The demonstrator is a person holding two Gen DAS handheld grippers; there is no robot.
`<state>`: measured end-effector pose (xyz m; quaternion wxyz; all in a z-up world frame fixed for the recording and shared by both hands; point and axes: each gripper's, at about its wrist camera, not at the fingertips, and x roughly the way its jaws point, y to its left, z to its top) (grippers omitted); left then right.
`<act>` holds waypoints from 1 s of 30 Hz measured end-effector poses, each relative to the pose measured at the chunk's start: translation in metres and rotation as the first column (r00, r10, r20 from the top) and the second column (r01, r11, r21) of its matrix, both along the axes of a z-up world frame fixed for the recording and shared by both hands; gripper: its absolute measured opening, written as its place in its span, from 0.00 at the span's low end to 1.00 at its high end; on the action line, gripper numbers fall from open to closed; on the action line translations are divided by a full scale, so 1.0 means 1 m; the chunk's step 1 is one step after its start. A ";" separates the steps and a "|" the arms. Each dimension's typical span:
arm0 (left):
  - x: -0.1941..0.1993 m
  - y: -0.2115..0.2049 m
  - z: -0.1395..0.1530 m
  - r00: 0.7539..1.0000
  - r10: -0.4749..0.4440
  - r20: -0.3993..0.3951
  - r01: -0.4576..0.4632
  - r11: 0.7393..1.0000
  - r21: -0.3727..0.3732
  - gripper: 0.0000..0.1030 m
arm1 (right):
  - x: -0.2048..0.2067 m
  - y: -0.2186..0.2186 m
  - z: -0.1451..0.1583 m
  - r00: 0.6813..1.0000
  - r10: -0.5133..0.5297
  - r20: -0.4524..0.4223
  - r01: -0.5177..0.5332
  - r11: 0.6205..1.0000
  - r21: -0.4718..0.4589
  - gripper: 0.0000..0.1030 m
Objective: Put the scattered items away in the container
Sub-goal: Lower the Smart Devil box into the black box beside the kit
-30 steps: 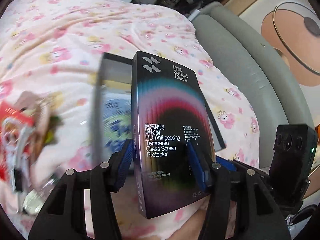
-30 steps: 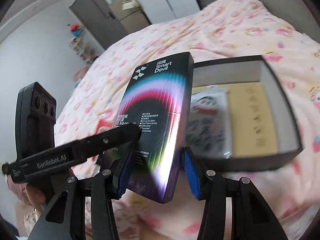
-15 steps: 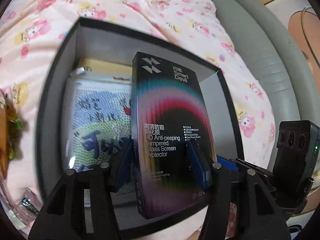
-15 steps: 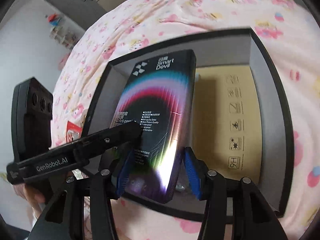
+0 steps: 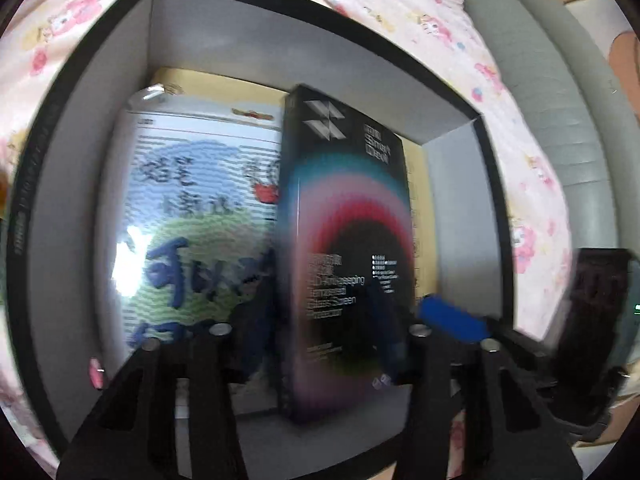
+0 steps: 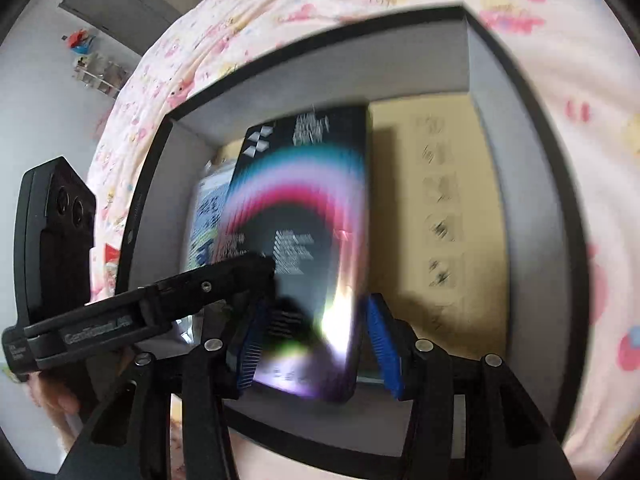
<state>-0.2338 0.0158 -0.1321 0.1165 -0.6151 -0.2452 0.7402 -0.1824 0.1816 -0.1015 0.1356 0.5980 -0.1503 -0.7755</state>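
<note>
The screen protector pack (image 5: 344, 220) hung tilted over the black box (image 5: 240, 40), ready to go in. The left gripper (image 5: 324, 312) was closing on it. The right gripper (image 6: 316, 340) sat around it, but I could not tell if it squeezed.

A black cardboard container (image 5: 48, 184) with grey inner walls and a yellow-tan floor sits on a pale pink bedsheet (image 6: 568, 92) printed with pink cartoon animals. A black screen-protector box (image 5: 344, 240) bears teal, pink and red arcs beside a blue-and-green illustrated packet (image 5: 192, 232).
</note>
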 end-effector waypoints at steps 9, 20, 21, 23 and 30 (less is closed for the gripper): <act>-0.002 -0.007 0.022 0.997 0.058 -0.041 -0.064 0.986 -0.155 0.32 | -0.003 0.005 0.034 0.987 -0.008 -0.158 0.034 0.987 0.158 0.44; -0.019 0.035 0.009 0.999 -0.046 0.026 0.048 0.996 -0.076 0.28 | -0.011 0.001 0.027 0.985 0.040 -0.166 0.008 0.961 0.276 0.39; -0.021 0.039 0.010 0.998 -0.063 0.030 0.065 0.996 -0.055 0.25 | -0.011 0.002 0.026 0.986 0.034 -0.164 0.014 0.959 0.281 0.37; -0.025 0.042 0.015 0.997 -0.080 0.007 0.080 0.994 -0.076 0.25 | -0.013 0.006 0.024 0.989 0.024 -0.148 0.017 0.964 0.267 0.37; -0.031 0.029 0.002 0.998 -0.051 0.032 0.055 0.990 -0.128 0.25 | -0.022 0.012 0.021 0.991 -0.011 -0.135 0.045 0.968 0.248 0.37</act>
